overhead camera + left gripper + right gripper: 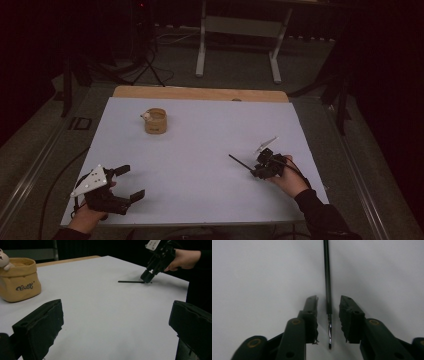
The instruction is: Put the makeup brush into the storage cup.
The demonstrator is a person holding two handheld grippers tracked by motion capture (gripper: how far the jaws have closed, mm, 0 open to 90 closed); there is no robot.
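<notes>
Item: thin black pen [240, 163], lying flat on the white worktop [200, 150] toward its right edge, well apart from the tan fabric pouch [155, 121] standing near the far edge, left of centre. A small pale toy [3, 258] peeks from the pouch's rim.

Right tool [328, 315]: released, jaws parted a little, straddling the pen's metal tip end without touching it; the barrel runs away from the tool.

Left tool [127, 182]: released, jaws wide, empty, near the worktop's near-left corner.

Risk, as judged: the pen is slim and round, so a closing jaw that meets it off-centre could roll it aside or squeeze it out; gripping so near the tip leaves a long barrel to droop or pivot.

Pose: right hand [287, 177] angles its tool down to the worktop, pointing left; left hand [90, 215] holds its tool low, pointing right.
</notes>
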